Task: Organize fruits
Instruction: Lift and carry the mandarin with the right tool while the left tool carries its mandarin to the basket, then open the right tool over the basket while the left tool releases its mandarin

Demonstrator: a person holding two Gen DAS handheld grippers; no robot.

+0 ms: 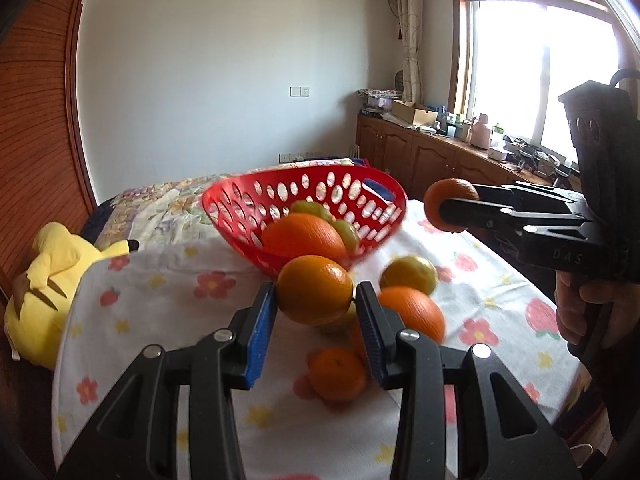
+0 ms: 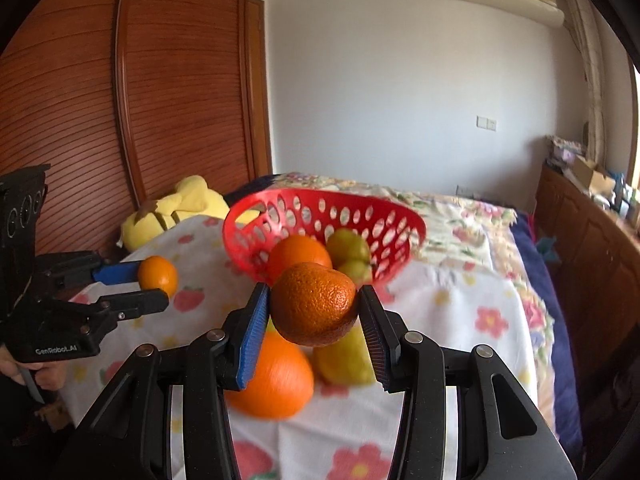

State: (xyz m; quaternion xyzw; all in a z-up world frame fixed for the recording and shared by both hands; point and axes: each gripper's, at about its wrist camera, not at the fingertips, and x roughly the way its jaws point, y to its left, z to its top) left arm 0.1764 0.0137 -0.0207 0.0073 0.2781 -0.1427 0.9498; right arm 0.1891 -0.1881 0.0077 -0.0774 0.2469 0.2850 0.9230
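Fruit (image 1: 304, 236) in basket (image 1: 248, 200), loose fruit (image 1: 338, 374) on table (image 1: 168, 320) before it

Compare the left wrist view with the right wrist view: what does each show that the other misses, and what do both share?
Only the left wrist view shows the bright window and a small orange on the cloth. Only the right wrist view shows the wide wooden wardrobe doors. Both share the red basket of fruit, the yellow plush toy, and both tools, each shut on an orange: left tool, right tool.
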